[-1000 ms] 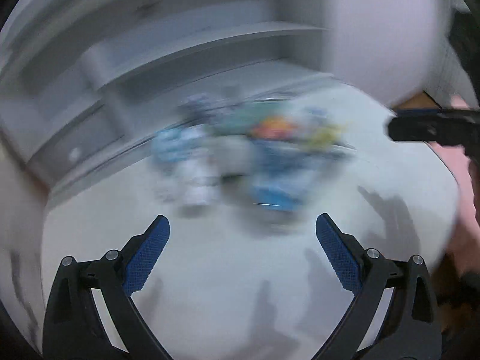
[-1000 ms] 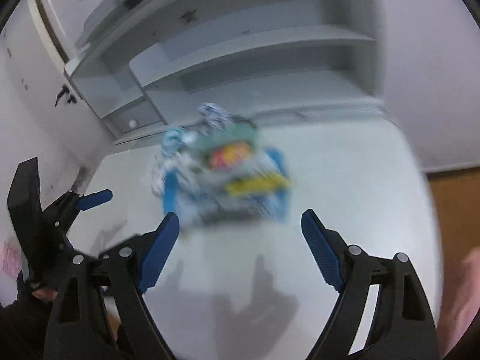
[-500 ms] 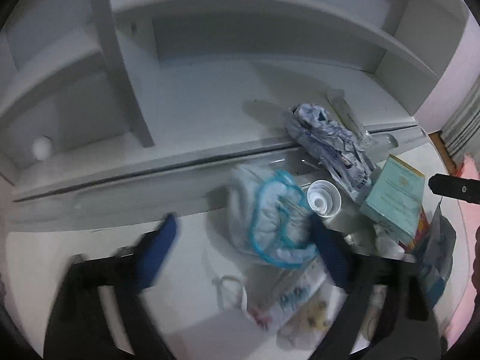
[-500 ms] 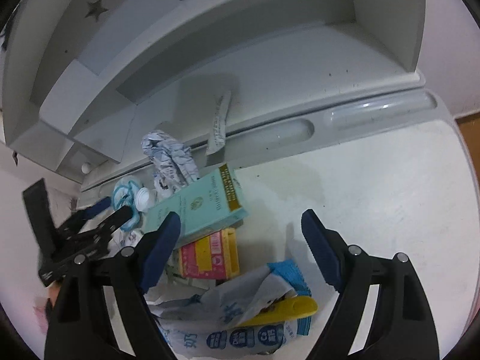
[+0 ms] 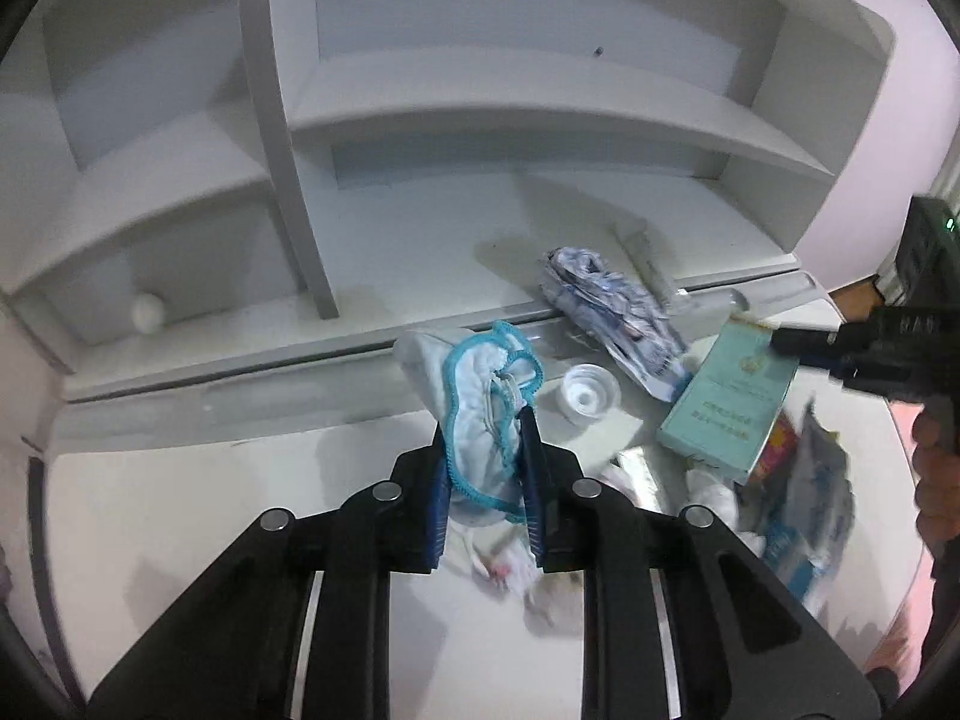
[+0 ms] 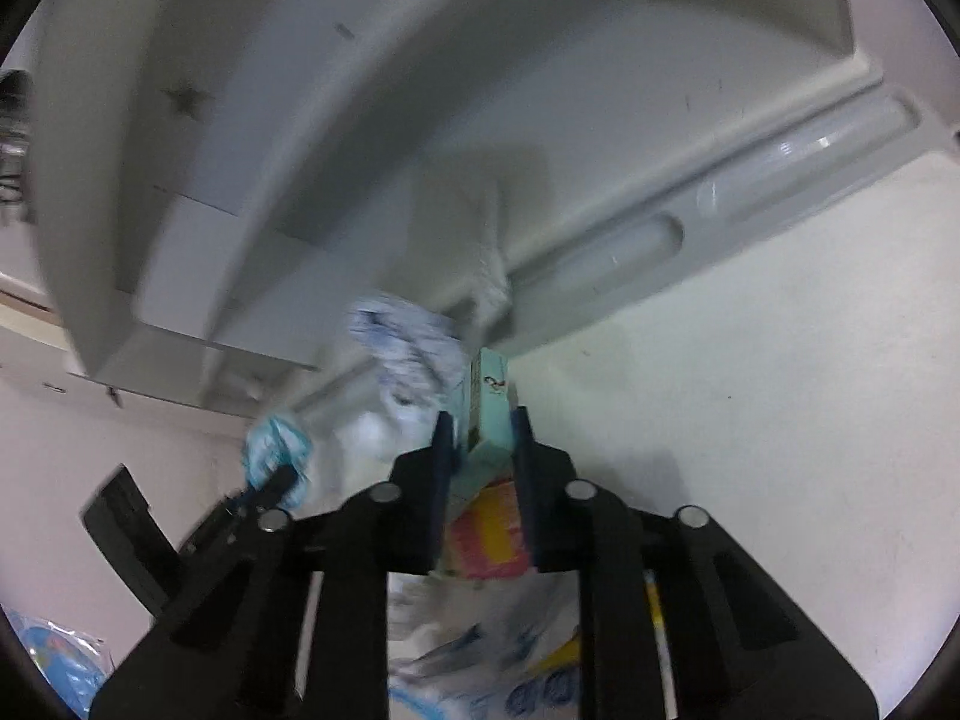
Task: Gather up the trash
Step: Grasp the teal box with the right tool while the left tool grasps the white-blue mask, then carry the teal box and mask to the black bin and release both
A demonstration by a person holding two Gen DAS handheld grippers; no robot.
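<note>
Both tongs have just been closing, and each now has something between its pads. The left tongs (image 5: 483, 468) are nearly shut on a crumpled white disposable mask with a blue edge (image 5: 480, 396), whose upper part stands up above the pads. The right tongs (image 6: 480, 456) are nearly shut across the narrow thickness of a pale teal carton (image 6: 489, 402), gripped edge-on; from the left wrist view the right tongs reach that carton (image 5: 729, 396) at its far corner. A second ago both stood wide open above the tabletop (image 5: 180, 510) with nothing in them, so the approach is over and two pieces of trash appear to be secured at once (the lift away, judging by how both pieces sit close to the heap, is not yet done). Around them the rest of the pile lies on the tabletop: a white bottle cap (image 5: 585, 393) just right of the mask, a crumpled blue-and-white printed wrapper (image 5: 612, 312) propped against the ledge of the white shelf unit (image 5: 540, 108), a pink and yellow packet (image 6: 486, 540) under the carton, and blurred blue and white wrappers (image 5: 804, 516) beside it. As for containers, no bin or bag for the trash shows in either view; the shelf unit's compartments look bare but for a small white round thing (image 5: 147, 312) in the lower left one.
</note>
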